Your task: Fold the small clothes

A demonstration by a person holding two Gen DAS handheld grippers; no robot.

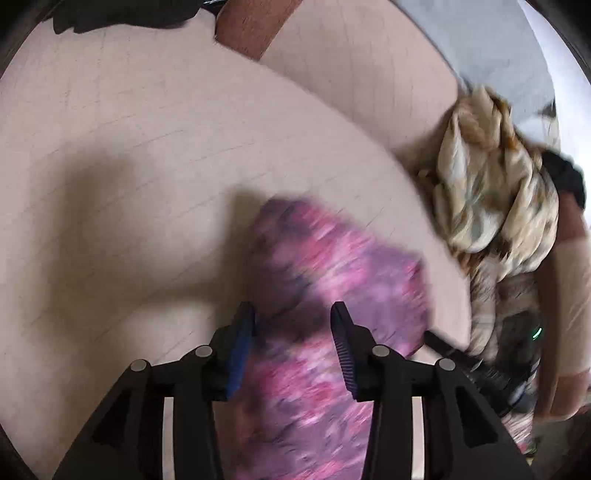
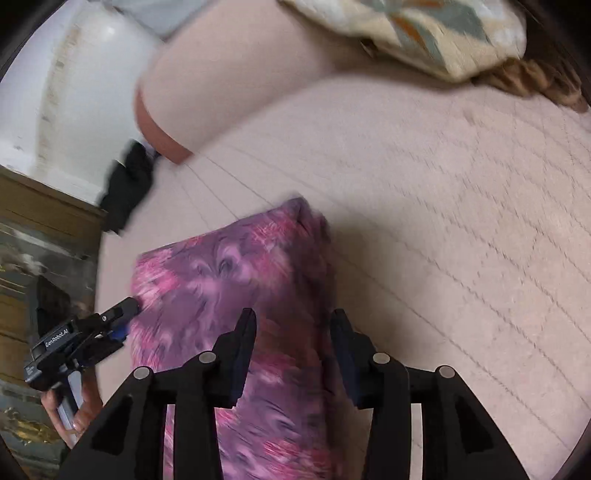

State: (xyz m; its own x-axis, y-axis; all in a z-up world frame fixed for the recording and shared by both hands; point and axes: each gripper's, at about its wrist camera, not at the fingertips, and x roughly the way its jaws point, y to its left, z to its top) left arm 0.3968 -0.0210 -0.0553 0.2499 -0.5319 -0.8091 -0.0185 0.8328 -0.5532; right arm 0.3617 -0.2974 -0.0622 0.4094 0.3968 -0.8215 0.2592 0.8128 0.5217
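The pink-and-purple patterned cloth garment (image 2: 236, 302) lies on the beige quilted bed (image 2: 443, 229), its long axis running straight ahead between the released fingers of the right hand-held gripper (image 2: 291, 325). The left hand-held gripper (image 1: 291, 321), also released, straddles it equally near.

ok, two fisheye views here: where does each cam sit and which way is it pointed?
Left wrist: on the left gripper, looking along its open fingers down at the purple-pink cloth on the beige bed cover; the right gripper shows at right.
Right wrist: on the right gripper, fingers open over the same cloth; the left gripper and the hand holding it show at left.
Shared: the cloth, the bed cover, the cream patterned bundle.
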